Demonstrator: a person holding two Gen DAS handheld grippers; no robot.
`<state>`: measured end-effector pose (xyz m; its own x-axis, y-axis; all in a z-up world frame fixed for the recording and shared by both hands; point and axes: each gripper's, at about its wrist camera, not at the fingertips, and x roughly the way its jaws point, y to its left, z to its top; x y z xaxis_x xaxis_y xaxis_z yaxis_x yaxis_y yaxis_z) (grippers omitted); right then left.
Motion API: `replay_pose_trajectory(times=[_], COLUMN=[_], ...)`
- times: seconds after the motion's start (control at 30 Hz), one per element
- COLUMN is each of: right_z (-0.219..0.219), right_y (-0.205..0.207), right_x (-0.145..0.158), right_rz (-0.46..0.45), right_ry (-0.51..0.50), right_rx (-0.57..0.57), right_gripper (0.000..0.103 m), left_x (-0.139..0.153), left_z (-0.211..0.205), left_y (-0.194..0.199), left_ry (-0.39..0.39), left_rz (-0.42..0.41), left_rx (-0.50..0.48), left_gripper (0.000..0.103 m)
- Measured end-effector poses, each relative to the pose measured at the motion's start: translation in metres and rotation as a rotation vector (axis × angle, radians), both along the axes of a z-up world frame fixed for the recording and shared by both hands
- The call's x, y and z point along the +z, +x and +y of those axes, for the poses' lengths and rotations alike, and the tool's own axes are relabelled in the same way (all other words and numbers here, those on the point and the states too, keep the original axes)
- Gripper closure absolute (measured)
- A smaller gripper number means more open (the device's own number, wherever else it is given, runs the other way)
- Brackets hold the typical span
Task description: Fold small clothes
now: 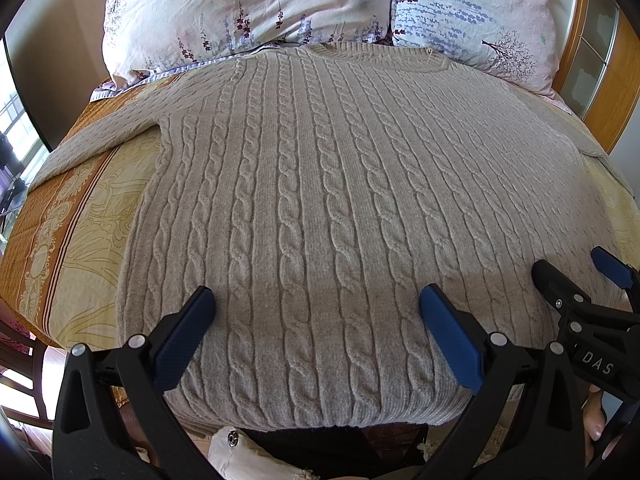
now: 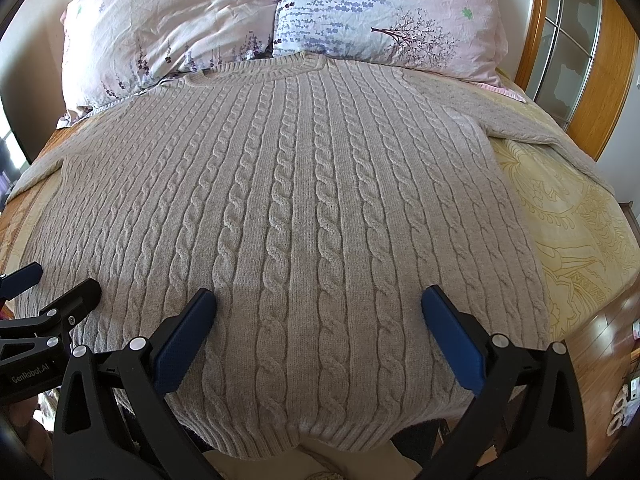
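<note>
A beige cable-knit sweater (image 1: 320, 184) (image 2: 304, 200) lies flat on the bed, collar toward the pillows, hem hanging at the near edge, sleeves spread to both sides. My left gripper (image 1: 318, 300) hovers open over the hem's left half, blue pads wide apart with nothing between them. My right gripper (image 2: 319, 300) hovers open over the hem's right half, likewise holding nothing. The right gripper (image 1: 576, 272) shows at the right edge of the left wrist view. In the right wrist view the left gripper (image 2: 56, 284) appears at the left edge.
Two floral pillows (image 1: 248, 12) (image 2: 384, 12) lean at the head of the bed. A yellow and orange patterned bedspread (image 1: 72, 216) (image 2: 580, 232) covers the mattress. A wooden headboard with glass panels (image 2: 568, 40) stands at the right. Wooden floor (image 2: 600, 360) lies to the right.
</note>
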<state>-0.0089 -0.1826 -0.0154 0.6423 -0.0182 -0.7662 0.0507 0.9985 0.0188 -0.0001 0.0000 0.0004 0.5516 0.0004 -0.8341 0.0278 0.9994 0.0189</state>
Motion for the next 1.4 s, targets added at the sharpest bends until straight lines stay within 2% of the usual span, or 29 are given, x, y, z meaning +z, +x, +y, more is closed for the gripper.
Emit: replay_pose_trajectory(times=[0.33, 0.53, 0.73, 0.83, 0.9, 0.97, 1.07, 1.1, 1.17, 1.3, 1.37, 1.4], right_z=[0.000, -0.002, -0.009, -0.013, -0.025, -0.050, -0.119, -0.137, -0.194, -0.283, -0.313, -0.321], right_y=[0.000, 0.003, 0.001, 0.004, 0.010, 0.018, 0.038, 0.043, 0.056, 0.072, 0.077, 0.079], right_x=[0.000, 0.001, -0.001, 0.000, 0.007, 0.019, 0.043, 0.045, 0.047, 0.023, 0.006, 0.001], right_rz=[-0.002, -0.011, -0.097, -0.108, -0.115, -0.147, -0.206, -0.211, -0.203, -0.157, -0.127, -0.117], right_ry=[0.000, 0.001, 0.015, 0.032, 0.081, 0.139, 0.266, 0.295, 0.407, 0.682, 0.784, 0.800], right_rx=[0.003, 0.046, 0.157, 0.182, 0.170, 0.103, -0.077, -0.125, -0.282, -0.514, -0.598, -0.622], right_gripper=[0.001, 0.001, 0.001, 0.001, 0.001, 0.001, 0.002, 0.005, 0.019, 0.031, 0.035, 0.035], left_x=[0.000, 0.001, 0.002, 0.001, 0.002, 0.002, 0.005, 0.008, 0.012, 0.021, 0.025, 0.027], left_z=[0.000, -0.002, 0.000, -0.001, -0.002, -0.001, 0.003, 0.005, 0.009, 0.020, 0.021, 0.022], left_y=[0.000, 0.003, 0.005, 0.004, 0.004, 0.007, 0.014, 0.016, 0.021, 0.037, 0.044, 0.049], left_ry=[0.000, 0.003, 0.007, 0.014, 0.018, 0.011, -0.026, -0.050, -0.098, -0.206, -0.202, -0.187], left_rz=[0.002, 0.021, 0.030, 0.011, 0.000, -0.008, -0.037, -0.059, -0.088, -0.140, -0.155, -0.166], left_rx=[0.001, 0.004, -0.002, -0.013, -0.030, -0.046, -0.066, -0.075, -0.095, -0.116, -0.107, -0.105], left_gripper=[0.002, 0.002, 0.002, 0.002, 0.002, 0.002, 0.002, 0.002, 0.002, 0.002, 0.002, 0.002])
